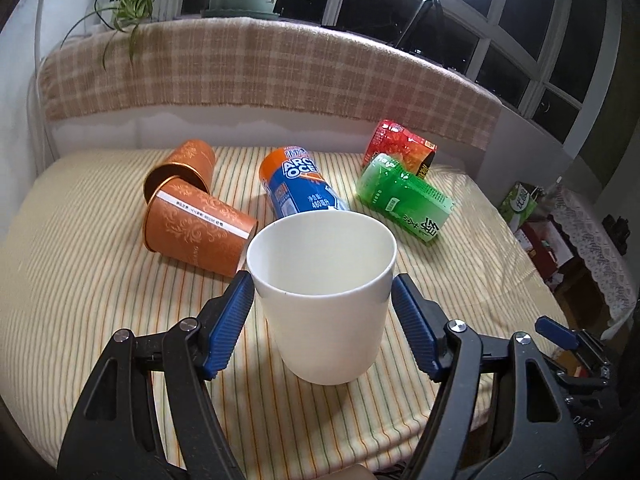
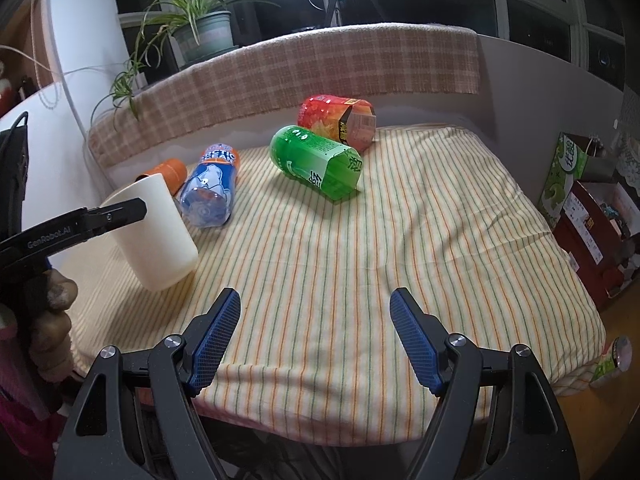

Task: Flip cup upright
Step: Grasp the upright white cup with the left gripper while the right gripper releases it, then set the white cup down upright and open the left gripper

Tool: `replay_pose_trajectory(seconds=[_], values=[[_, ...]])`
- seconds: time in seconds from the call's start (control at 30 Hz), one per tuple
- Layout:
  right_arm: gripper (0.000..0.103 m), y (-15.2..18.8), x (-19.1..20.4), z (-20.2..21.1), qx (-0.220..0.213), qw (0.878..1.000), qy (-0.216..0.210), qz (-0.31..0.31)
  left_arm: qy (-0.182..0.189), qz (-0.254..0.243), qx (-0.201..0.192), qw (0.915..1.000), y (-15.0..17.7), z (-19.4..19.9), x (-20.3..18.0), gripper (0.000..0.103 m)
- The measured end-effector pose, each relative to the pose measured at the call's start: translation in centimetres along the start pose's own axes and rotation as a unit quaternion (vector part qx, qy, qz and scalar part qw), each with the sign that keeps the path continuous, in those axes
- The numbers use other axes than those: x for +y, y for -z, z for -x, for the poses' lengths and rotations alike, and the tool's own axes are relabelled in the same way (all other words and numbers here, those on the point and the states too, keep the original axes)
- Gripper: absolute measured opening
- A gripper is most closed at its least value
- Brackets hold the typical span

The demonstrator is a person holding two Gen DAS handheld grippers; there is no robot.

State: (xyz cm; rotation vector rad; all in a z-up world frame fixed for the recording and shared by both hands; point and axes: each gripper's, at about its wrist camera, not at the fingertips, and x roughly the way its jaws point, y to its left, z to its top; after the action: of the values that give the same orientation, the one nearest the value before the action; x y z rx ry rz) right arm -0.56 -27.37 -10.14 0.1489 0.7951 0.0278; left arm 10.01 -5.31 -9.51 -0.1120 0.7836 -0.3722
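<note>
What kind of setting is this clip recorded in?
Most likely a home room at night: a table under a striped cloth, a potted spider plant on the sill by dark windows, and a ring light on a tripod.

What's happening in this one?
A person works two handheld grippers over a striped cloth. The white cup stands upright, mouth up, between the open fingers of the left gripper, which don't appear to clamp it. The right gripper hovers open and empty. Bottles and orange cups lie on their sides behind.
</note>
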Motion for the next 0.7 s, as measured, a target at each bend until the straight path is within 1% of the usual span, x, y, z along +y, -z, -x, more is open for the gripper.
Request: replay_pose_trajectory(seconds=[0.2,0.33,0.5,0.7], values=[[0.077,0.0,0.1,-0.1,0.000,1.000,0.002,0.002,-0.023,-0.019,-0.016,0.9994,-0.1,-0.3,-0.5,0.073],[0.077,0.0,0.2,-0.2,-0.001,1.000,0.005,0.006,-0.044,-0.037,-0.028,0.9979,0.2,-0.5,-0.8,0.073],[0.077,-0.1,0.3,-0.2,-0.002,1.000,0.007,0.008,-0.054,-0.053,-0.032,0.9966,0.6,-0.8,-1.2,0.073],[0.077,-0.1,0.4,-0.1,-0.002,1.000,0.007,0.008,-0.057,-0.063,-0.034,0.9958,1.2,-0.8,-1.5,0.073]])
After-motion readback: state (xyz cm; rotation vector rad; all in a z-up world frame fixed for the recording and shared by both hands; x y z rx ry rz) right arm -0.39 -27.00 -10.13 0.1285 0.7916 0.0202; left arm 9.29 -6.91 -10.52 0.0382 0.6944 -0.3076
